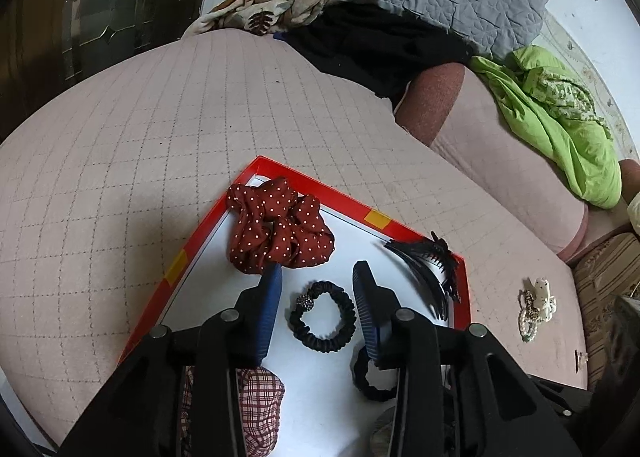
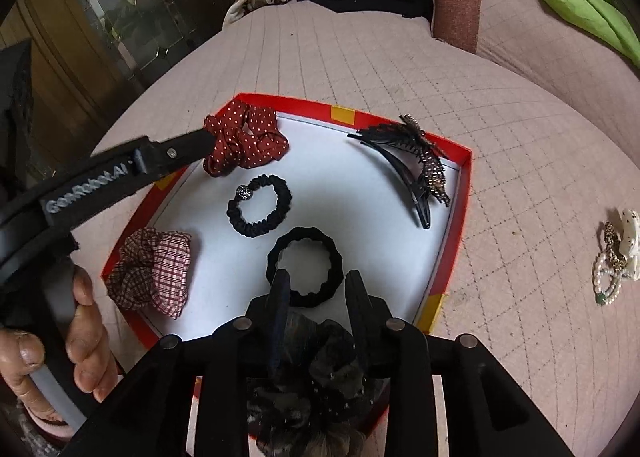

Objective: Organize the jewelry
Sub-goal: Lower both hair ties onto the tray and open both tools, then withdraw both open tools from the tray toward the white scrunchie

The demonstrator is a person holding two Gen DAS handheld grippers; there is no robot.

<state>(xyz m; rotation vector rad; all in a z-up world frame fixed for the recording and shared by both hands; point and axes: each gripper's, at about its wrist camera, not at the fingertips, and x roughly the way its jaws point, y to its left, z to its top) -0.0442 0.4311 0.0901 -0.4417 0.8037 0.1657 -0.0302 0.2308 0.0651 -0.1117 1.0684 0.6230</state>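
my left hand-held gripper (image 1: 316, 297) hangs released over the red-edged tray (image 2: 466, 177), its blue fingers (image 1: 269, 309) spread either side of the black beaded hair tie (image 1: 323, 315), with one tip just touching the red dotted scrunchie (image 1: 278, 227). my right hand-held gripper (image 2: 318, 287) is also spread apart and holds nothing, poised above the plain black hair band (image 2: 305, 266), with a dark gauzy scrunchie (image 2: 320, 377) under its body.

the tray sits on a pink quilted bed (image 1: 160, 117) and already holds the red scrunchie in a far corner, the beaded tie and plain band mid-tray, a checked scrunchie (image 2: 154, 271) by the left rim, and a black hair claw (image 2: 412, 165) along the right side.

a pearl and bow bundle (image 2: 618, 253) lies on the bed, well apart from the tray. i judge it light but loose and tangly, with beads that may slip; pinching the soft bow or the knot where strands meet looks safest. the scrunchies are soft and squashy, easy anywhere; the claw is stiff, with brittle-looking teeth.
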